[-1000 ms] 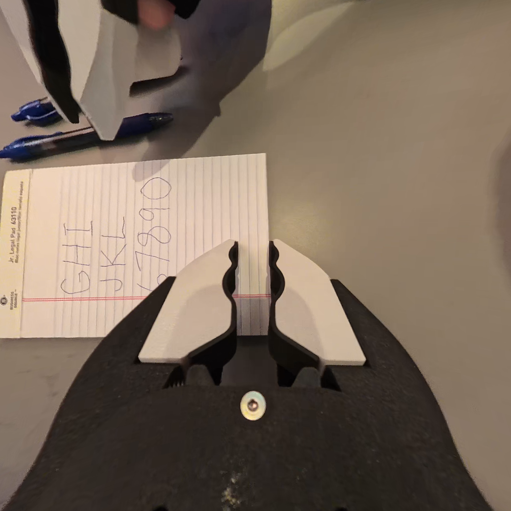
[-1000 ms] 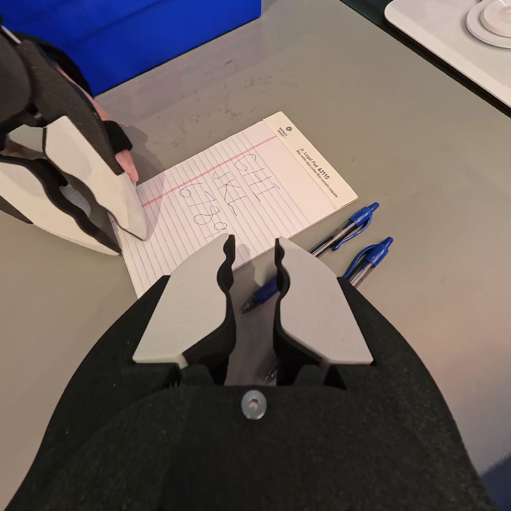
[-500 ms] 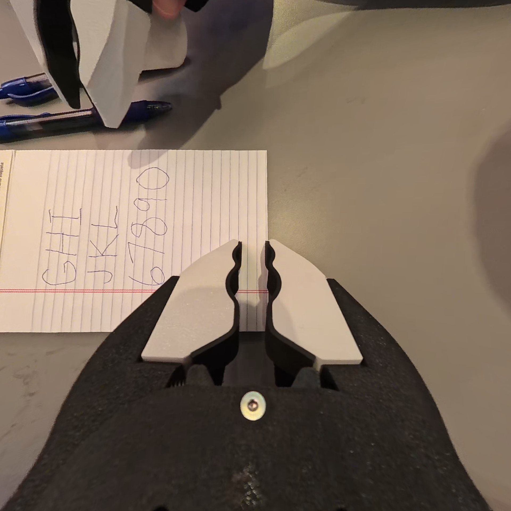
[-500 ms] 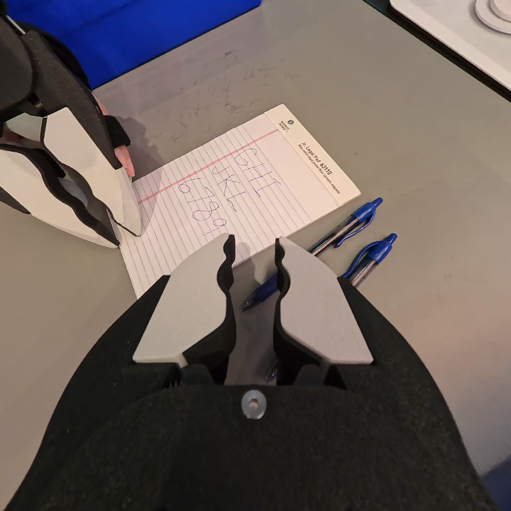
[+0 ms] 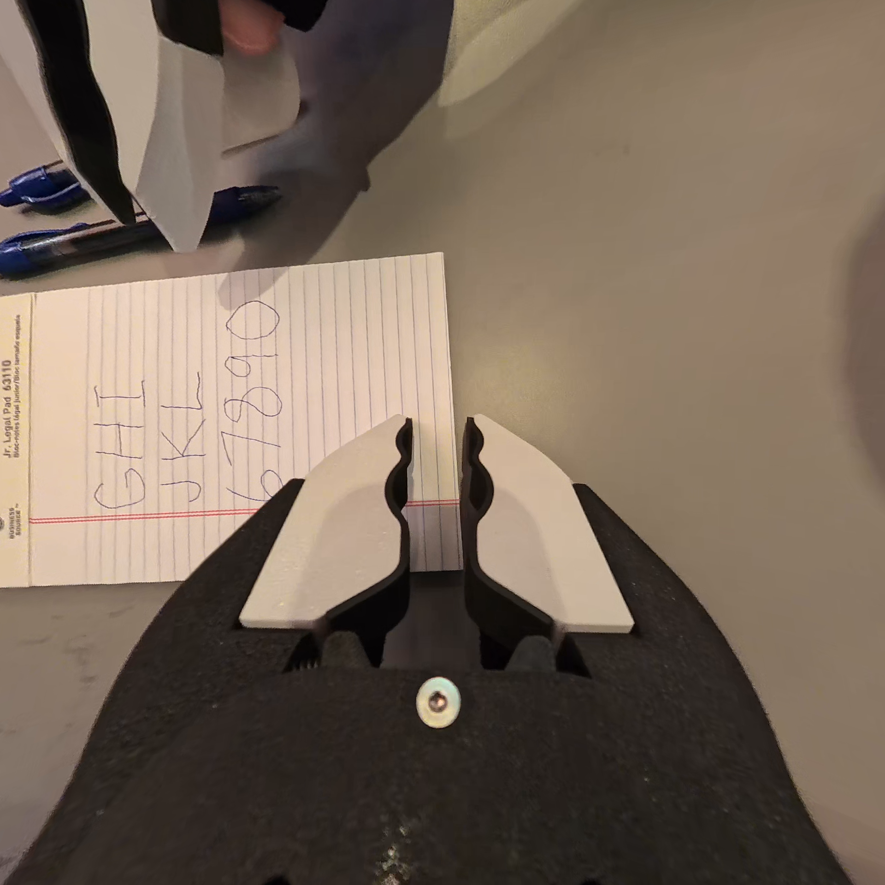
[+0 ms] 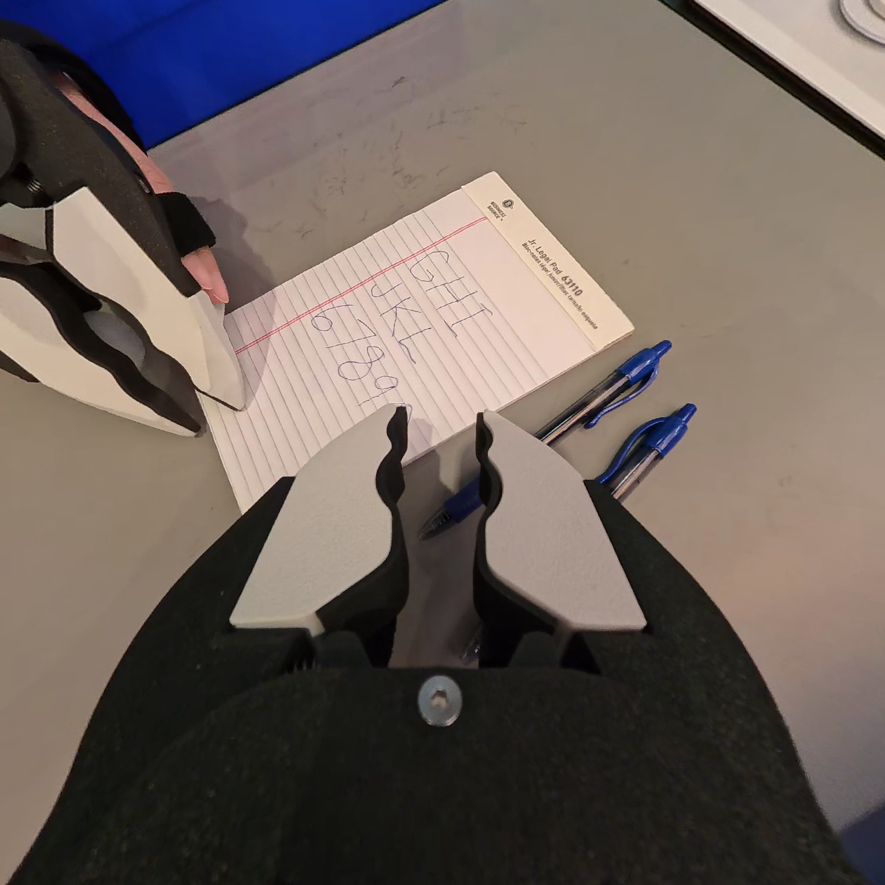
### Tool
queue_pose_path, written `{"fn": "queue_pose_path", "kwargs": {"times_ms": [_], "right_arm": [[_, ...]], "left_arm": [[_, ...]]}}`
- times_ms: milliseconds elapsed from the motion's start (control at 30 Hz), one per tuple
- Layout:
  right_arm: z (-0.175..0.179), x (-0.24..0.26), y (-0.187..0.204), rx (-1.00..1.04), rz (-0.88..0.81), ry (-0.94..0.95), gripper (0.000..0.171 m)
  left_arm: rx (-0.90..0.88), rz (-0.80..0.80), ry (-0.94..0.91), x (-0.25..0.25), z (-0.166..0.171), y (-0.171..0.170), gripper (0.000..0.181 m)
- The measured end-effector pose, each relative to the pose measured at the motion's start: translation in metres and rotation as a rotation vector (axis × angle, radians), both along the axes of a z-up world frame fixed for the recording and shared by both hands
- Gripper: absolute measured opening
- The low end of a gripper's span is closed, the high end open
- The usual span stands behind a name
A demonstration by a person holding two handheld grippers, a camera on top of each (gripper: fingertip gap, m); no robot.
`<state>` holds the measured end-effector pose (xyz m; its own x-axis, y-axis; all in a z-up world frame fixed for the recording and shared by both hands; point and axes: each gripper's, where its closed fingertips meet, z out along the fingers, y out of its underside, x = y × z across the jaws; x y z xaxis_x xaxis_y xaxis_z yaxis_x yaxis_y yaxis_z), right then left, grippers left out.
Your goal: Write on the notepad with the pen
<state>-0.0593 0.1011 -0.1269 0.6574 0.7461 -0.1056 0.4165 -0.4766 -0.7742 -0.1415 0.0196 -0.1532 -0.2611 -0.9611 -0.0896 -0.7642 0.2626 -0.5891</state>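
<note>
A white lined notepad (image 5: 335, 359) with blue handwriting lies on the grey table and also shows in the right wrist view (image 6: 383, 335). Two blue pens lie beside it. The nearer pen (image 6: 594, 397) has its tip between my right gripper's fingers, on the table below them. The second pen (image 6: 656, 445) lies just right of it. My right gripper (image 6: 440, 416) is open and empty above them. My left gripper (image 5: 438, 421) is narrowly open and empty over the pad's corner. The right wrist view shows the left gripper (image 6: 215, 416) with one fingertip on the pad's edge.
A person's hand (image 6: 206, 273) in a black fingerless glove holds the left gripper. A blue surface (image 6: 215, 57) stands behind the table. A white board (image 6: 790, 72) lies at the back right. The right gripper (image 5: 153, 230) hangs over both pens (image 5: 43, 191) in the left wrist view.
The left gripper has shifted slightly over the pad's corner, so the pad sits a little differently in its view. The right gripper has hardly moved. Both jaw gaps are unchanged.
</note>
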Motion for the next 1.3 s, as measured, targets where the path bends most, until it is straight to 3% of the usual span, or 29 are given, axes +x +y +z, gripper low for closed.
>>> {"fn": "queue_pose_path", "kwargs": {"times_ms": [1300], "right_arm": [[-0.0043,-0.0011,-0.0024,-0.016,0.011,-0.019,0.027]], "left_arm": [[-0.197,0.055,-0.082,0.0017,0.0028,0.005,0.01]]}}
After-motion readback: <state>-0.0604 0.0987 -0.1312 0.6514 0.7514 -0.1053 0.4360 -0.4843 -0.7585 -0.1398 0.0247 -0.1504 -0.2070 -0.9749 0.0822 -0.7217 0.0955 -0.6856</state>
